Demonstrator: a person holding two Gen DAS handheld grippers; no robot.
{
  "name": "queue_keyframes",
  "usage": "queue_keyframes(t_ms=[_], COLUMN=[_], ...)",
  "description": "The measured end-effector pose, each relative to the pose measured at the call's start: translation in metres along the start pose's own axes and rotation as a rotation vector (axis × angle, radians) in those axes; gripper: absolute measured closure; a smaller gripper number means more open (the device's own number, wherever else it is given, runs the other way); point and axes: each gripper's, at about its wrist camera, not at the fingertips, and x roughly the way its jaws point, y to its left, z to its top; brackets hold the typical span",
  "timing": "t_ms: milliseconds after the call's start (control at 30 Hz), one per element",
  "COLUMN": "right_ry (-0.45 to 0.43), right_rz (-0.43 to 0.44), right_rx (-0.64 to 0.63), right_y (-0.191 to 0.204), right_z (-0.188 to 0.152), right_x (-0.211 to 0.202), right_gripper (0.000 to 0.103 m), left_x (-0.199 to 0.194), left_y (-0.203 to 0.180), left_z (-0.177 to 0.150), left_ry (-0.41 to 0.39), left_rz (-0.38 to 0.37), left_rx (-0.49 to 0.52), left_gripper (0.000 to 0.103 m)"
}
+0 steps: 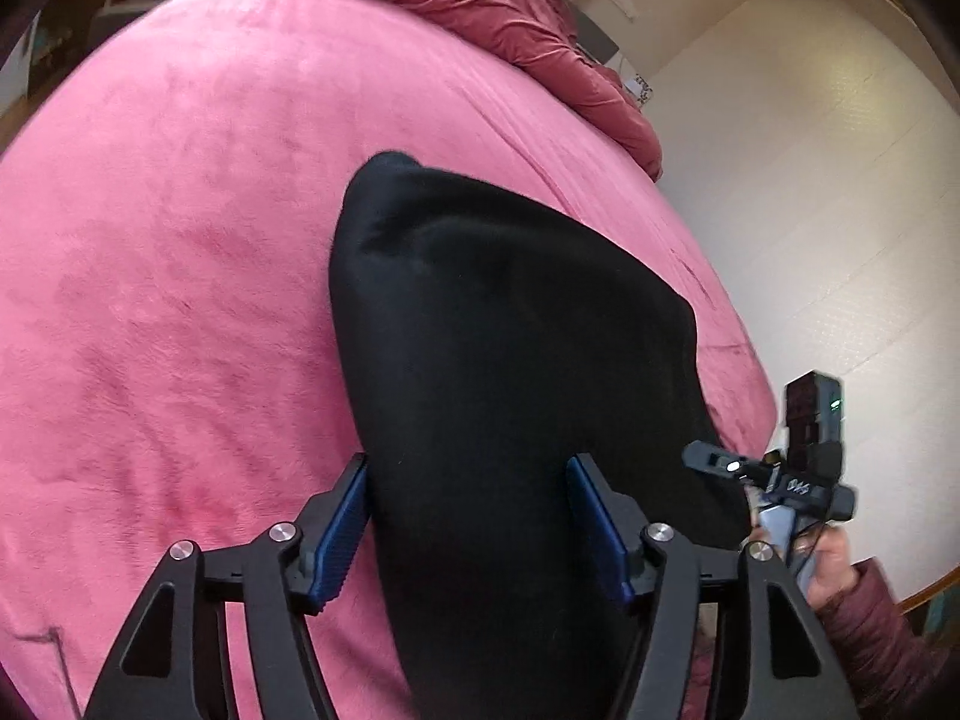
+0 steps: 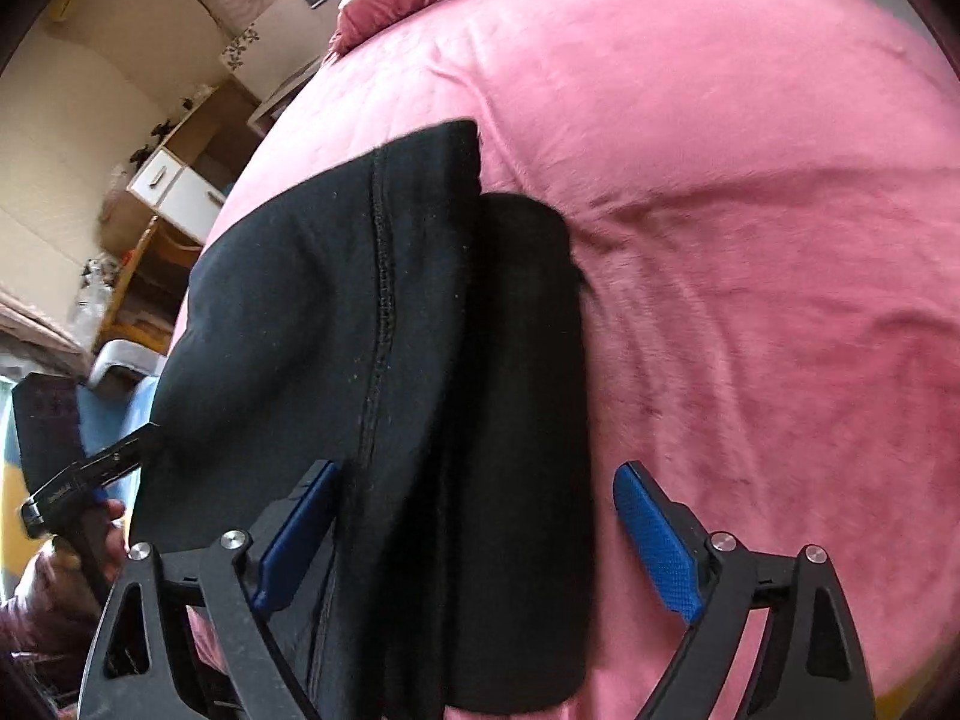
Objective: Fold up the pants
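Observation:
Black pants [image 1: 510, 312] lie folded in a long strip on the pink bed cover [image 1: 180, 240]. My left gripper [image 1: 468, 459] hovers over their near end, open, with its blue pads [image 1: 345, 528] spread to either side of the cloth and not pressing it. In the right wrist view the pants [image 2: 312, 300] show a stitched seam and a narrower folded layer [image 2: 528, 360] along their right side. My right gripper [image 2: 477, 471] is open above them, and its right pad [image 2: 657, 546] stands clear over the pink cover [image 2: 750, 240].
A bunched pink quilt [image 1: 480, 0] lies at the far end of the bed. Pale floor [image 1: 840, 210] runs along the bed's right edge. A wooden cabinet with white drawers [image 2: 174, 186] stands past the bed. A hand [image 2: 72, 564] holds the other gripper at the left.

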Motion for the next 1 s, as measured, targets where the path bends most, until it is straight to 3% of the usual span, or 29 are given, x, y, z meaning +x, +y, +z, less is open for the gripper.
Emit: queue_keyframes(t_ms=[300,433,500,600,767,1000], right_ry=[0.028,0.03,0.032,0.031,0.011,-0.02], right_rz=[0.142,0.162,0.16,0.129,0.113,0.154], right_rx=[-0.01,-0.01,-0.032,-0.077,-0.11,-0.127], right_y=[-0.004,-0.009,-0.007,0.006,0.03,0.054], right_z=[0.009,0.006,0.003,0.003,0.0,0.004], right_x=[0.028,0.025,0.02,0.016,0.002,0.0], right_gripper=[0.021,0.027,0.042,0.048,0.052,0.052], left_x=[0.025,0.023,0.019,0.009,-0.011,-0.047], left_y=[-0.001,-0.007,-0.007,-0.01,-0.017,-0.014], left_z=[-0.006,-0.003,0.002,0.004,0.007,0.02], left_ry=[0.066,0.062,0.061,0.057,0.024,-0.043], left_rz=[-0.03,-0.045,-0.056,-0.059,-0.024,0.038], left_rx=[-0.061,-0.031,-0.021,0.012,0.081,0.142], left_gripper=[0.038,0.053,0.059,0.063,0.063,0.063])
